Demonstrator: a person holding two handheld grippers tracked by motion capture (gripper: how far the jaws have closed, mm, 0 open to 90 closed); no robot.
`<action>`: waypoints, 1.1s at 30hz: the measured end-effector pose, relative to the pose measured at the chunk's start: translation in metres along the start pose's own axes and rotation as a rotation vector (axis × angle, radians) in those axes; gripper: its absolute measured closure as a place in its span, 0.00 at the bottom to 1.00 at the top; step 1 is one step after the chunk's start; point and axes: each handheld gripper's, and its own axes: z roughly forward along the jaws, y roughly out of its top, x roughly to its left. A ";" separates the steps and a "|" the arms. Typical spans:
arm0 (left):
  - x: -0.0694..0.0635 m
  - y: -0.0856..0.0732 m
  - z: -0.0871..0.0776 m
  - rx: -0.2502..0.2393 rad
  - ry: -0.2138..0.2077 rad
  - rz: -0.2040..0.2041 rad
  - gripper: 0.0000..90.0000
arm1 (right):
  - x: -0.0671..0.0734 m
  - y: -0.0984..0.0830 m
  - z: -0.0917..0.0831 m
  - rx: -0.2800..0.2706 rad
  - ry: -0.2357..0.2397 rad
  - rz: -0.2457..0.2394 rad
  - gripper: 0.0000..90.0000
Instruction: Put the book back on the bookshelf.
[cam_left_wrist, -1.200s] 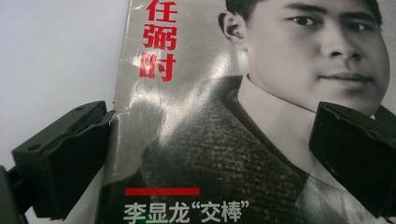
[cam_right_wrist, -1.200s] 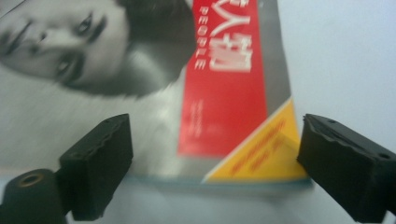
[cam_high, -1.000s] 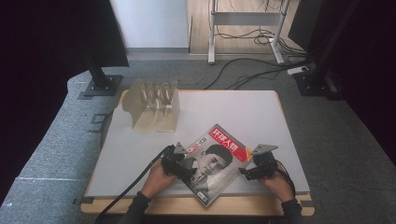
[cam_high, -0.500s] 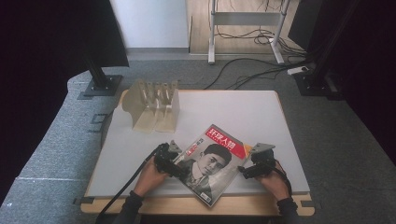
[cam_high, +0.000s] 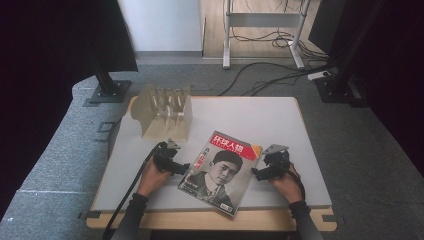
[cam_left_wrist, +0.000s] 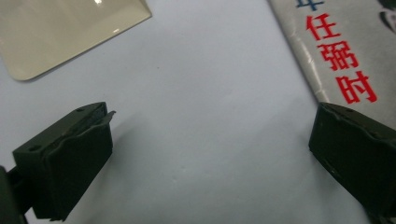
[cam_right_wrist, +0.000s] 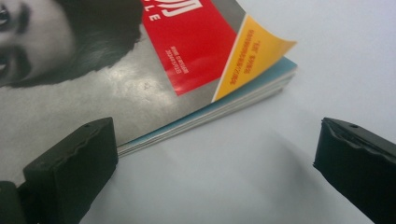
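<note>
A magazine (cam_high: 221, 167) with a portrait cover and red Chinese title lies flat on the white table (cam_high: 280, 120), turned at an angle, near the table's front edge. It serves as the landmark here. The left hand-held gripper (cam_high: 181, 169) sits just beside the magazine's left edge, with the person's left hand (cam_high: 152, 180) behind it. In the left gripper view its jaws stand wide apart with nothing between them but bare table; one jaw overlaps the magazine's (cam_left_wrist: 343, 51) edge in the picture, though whether it touches cannot be told. The right hand-held gripper (cam_high: 257, 173) sits just beside the magazine's right edge, held by the right hand (cam_high: 285, 182). Its jaws have just been opening and now stand fully wide, holding nothing; in the right gripper view the magazine's (cam_right_wrist: 140, 79) corner with the curled yellow cover flap lies ahead of the gap. Beyond the magazine's upper left corner stands a beige slotted file rack (cam_high: 165, 112), well apart from it.
</note>
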 end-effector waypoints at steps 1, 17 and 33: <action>-0.002 -0.001 -0.001 -0.007 0.009 0.004 0.01 | -0.001 0.002 0.002 0.000 -0.002 0.004 0.00; -0.030 -0.019 -0.011 -0.057 -0.023 0.008 0.06 | -0.004 0.003 0.004 0.005 0.002 0.010 0.00; -0.057 -0.019 -0.011 -0.042 -0.122 0.112 0.00 | -0.031 0.036 0.036 0.025 -0.052 0.057 0.00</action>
